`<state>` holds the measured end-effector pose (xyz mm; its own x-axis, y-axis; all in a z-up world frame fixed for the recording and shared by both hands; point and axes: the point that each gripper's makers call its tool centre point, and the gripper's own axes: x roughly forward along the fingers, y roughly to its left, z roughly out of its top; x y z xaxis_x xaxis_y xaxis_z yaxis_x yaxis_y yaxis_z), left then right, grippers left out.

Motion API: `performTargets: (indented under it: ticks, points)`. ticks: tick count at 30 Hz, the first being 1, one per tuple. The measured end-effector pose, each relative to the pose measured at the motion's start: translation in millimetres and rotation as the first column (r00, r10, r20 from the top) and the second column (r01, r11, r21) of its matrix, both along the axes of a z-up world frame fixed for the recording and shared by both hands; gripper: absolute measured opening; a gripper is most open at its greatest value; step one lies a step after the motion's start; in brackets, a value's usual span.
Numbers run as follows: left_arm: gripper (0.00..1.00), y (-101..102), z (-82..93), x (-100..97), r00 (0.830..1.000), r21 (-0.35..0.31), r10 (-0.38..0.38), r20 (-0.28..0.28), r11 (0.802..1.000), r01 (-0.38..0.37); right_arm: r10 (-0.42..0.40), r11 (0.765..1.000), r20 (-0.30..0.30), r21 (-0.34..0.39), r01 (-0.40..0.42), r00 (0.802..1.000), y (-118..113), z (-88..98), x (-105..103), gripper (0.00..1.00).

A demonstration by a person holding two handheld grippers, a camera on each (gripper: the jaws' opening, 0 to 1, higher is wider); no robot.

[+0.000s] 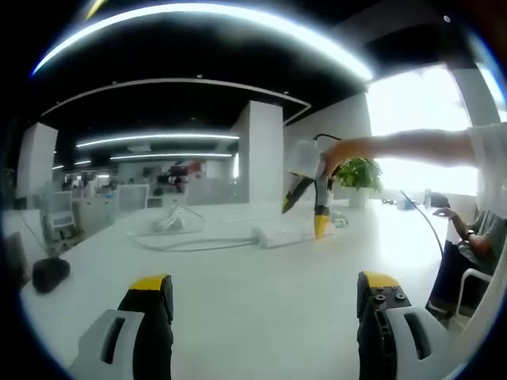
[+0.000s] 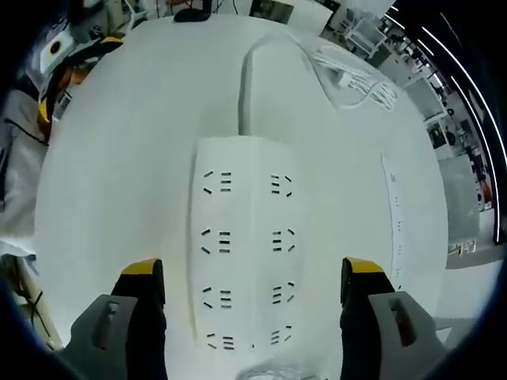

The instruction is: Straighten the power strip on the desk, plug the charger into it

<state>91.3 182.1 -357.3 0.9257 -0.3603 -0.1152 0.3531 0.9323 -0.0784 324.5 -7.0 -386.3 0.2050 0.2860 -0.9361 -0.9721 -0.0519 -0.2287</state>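
Desk point(image 1: 238, 293), white and broad, is carrying everything I am working with. In the left gripper view it is stretching away toward an open office with long ceiling lights, and a green plant point(image 1: 358, 172) is standing at its far edge by the bright window.

Power strip point(image 2: 244, 241), white with two columns of sockets, is lying flat directly below my right gripper point(image 2: 252, 289), whose jaws are standing wide apart on either side of it and touching nothing. Its thick cord point(image 2: 247, 75) is running from the strip's far end toward the desk's far edge. In the left gripper view the same strip point(image 1: 281, 235) is sitting well out across the desk, with my right gripper point(image 1: 305, 210) hanging over it in a person's hand point(image 1: 337, 154).

White cable bundle point(image 2: 356, 79) is lying loose toward the far right corner of the desk in the right gripper view; I cannot tell whether the charger is part of it.

My left gripper point(image 1: 265, 297) is hovering low over bare desk, jaws spread and empty.

Dark object point(image 1: 49, 273), small, is resting near the left edge.
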Motion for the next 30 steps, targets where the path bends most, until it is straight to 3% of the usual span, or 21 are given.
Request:
performTargets:
  ticks: [30]
  points:
    - [0.99,0,2.9,0.1,1.0,0.001,-0.001,0.004,1.0,0.001,-0.023,0.997,0.056,0.076,0.019,0.998,0,22.9,-9,0.89]
